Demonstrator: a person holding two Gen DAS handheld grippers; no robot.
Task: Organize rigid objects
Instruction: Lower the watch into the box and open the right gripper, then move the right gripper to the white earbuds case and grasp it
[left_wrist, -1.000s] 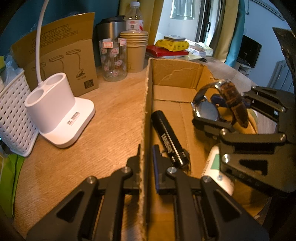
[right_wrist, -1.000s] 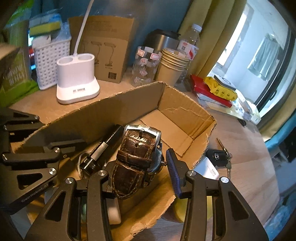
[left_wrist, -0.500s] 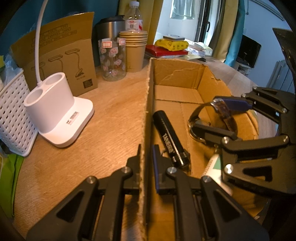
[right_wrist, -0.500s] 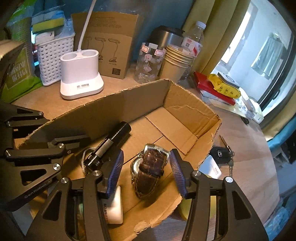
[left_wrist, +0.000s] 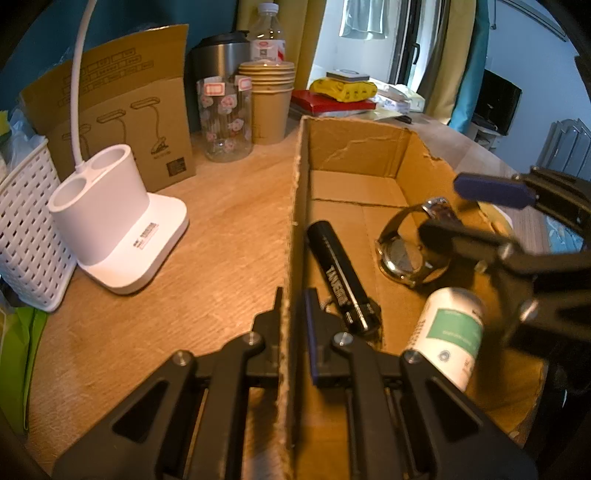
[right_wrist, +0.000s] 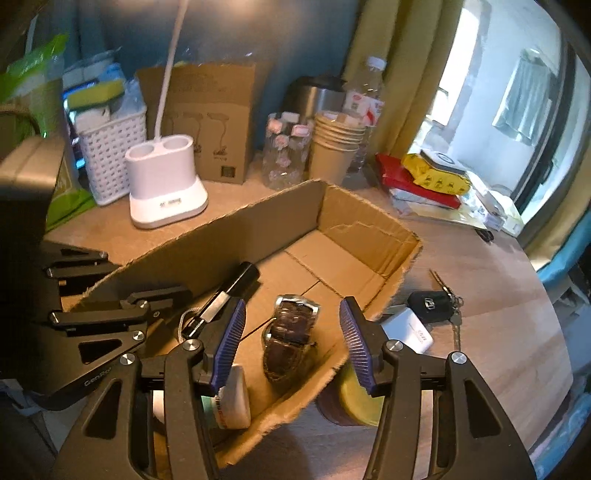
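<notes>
Steadying the cardboard box (left_wrist: 354, 155), the left gripper (left_wrist: 293, 314) stays out of it: jaws clamped on its near wall. Right gripper (right_wrist: 291, 343) jaws opening, empty; wristwatch (right_wrist: 290, 338) lies inside, beside the flashlight (left_wrist: 341, 273).

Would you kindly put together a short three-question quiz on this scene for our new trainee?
1. True or false: the brown leather-strap wristwatch lies inside the open cardboard box.
2. Which item lies outside the box? A) black cylindrical flashlight B) black car key fob C) white bottle with a green label
3. Fill in: the left gripper is shut on the box's ____.

Key
1. True. It rests on the box floor between the fingers of the right gripper, which are opening and do not touch it.
2. B. It sits on the wooden table, beside the box.
3. Wall. One finger is on each side of the cardboard.
</notes>
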